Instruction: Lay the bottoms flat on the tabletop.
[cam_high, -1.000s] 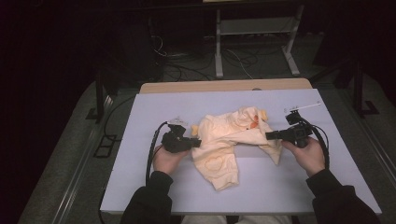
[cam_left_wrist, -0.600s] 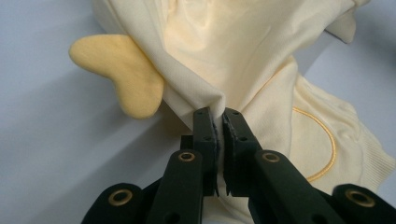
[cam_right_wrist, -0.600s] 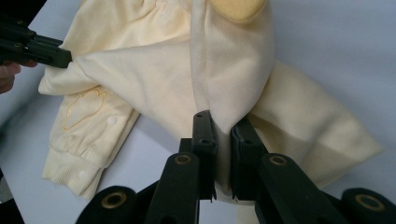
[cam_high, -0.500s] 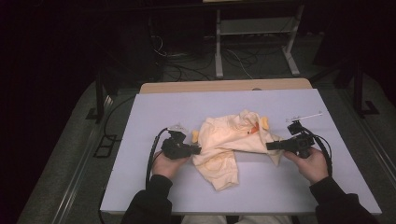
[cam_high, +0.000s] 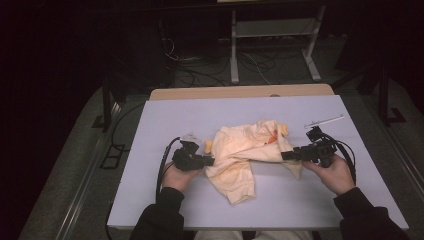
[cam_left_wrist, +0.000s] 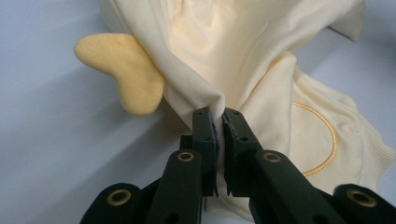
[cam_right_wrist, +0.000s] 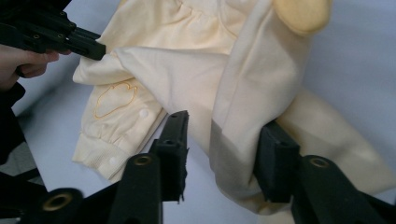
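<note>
Cream garment (cam_high: 247, 150) lies mid-surface (cam_high: 170, 120), toward my near edge. My left hand-held gripper (cam_left_wrist: 217, 116) is clamped on a fold; the right (cam_right_wrist: 224, 140) has just been opening, cloth loose between. Next, I'd regrip further along.

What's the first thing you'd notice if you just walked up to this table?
A crumpled pale yellow baby garment lies in the middle of the white table, with a soft yellow ear-shaped flap sticking out beside it. The left tool pinches a fold at its left edge. The right tool has just been opening, jaws apart around a fold at its right.
</note>
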